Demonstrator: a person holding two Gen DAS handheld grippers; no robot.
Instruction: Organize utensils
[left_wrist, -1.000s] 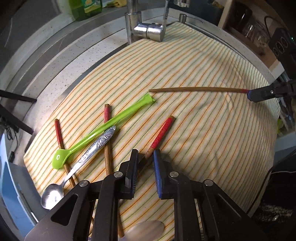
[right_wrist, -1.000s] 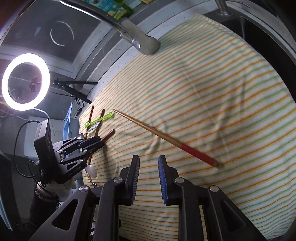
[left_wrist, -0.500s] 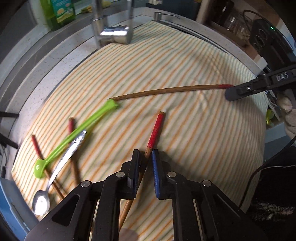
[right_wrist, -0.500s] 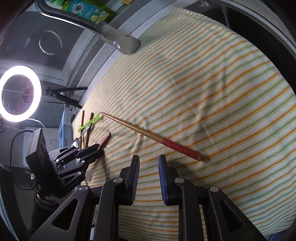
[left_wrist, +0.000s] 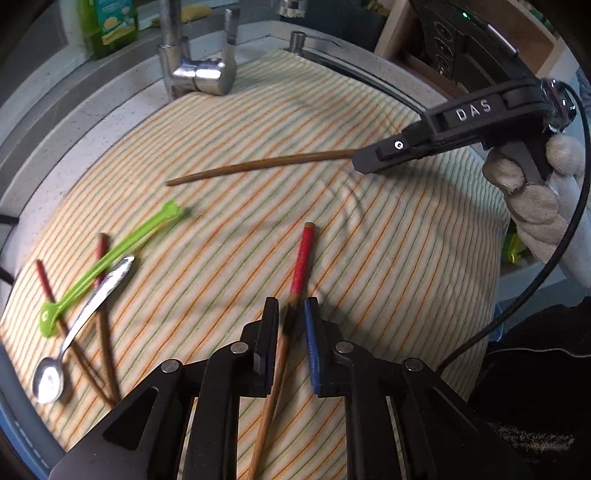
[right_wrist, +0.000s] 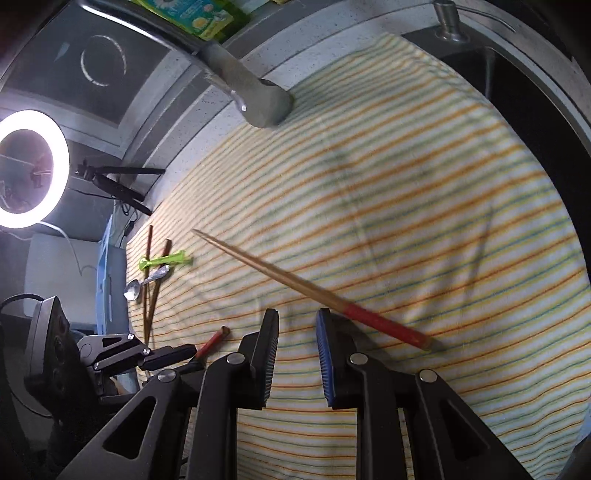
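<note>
My left gripper (left_wrist: 290, 314) is shut on a red-handled chopstick (left_wrist: 301, 258), red end pointing away over the striped cloth (left_wrist: 369, 277). It also shows in the right wrist view (right_wrist: 212, 341). My right gripper (right_wrist: 295, 325) is open just above the cloth, beside a second red-handled chopstick (right_wrist: 314, 288) that passes to the right of its blue pad. In the left wrist view that chopstick (left_wrist: 258, 164) runs up to the right gripper (left_wrist: 373, 160). A green spoon (left_wrist: 110, 254), a metal spoon (left_wrist: 85, 314) and two more chopsticks (left_wrist: 103, 321) lie at the left.
A tap (left_wrist: 199, 70) stands at the cloth's far edge, with a green soap bottle (left_wrist: 107, 22) behind it. A ring light (right_wrist: 26, 170) glows at the left. A dark sink opening (right_wrist: 517, 92) lies beyond the cloth's right side.
My left gripper closed on the red-handled chopstick and swung it away from the spoons. My right gripper moved closer along the other chopstick, toward its red end.
</note>
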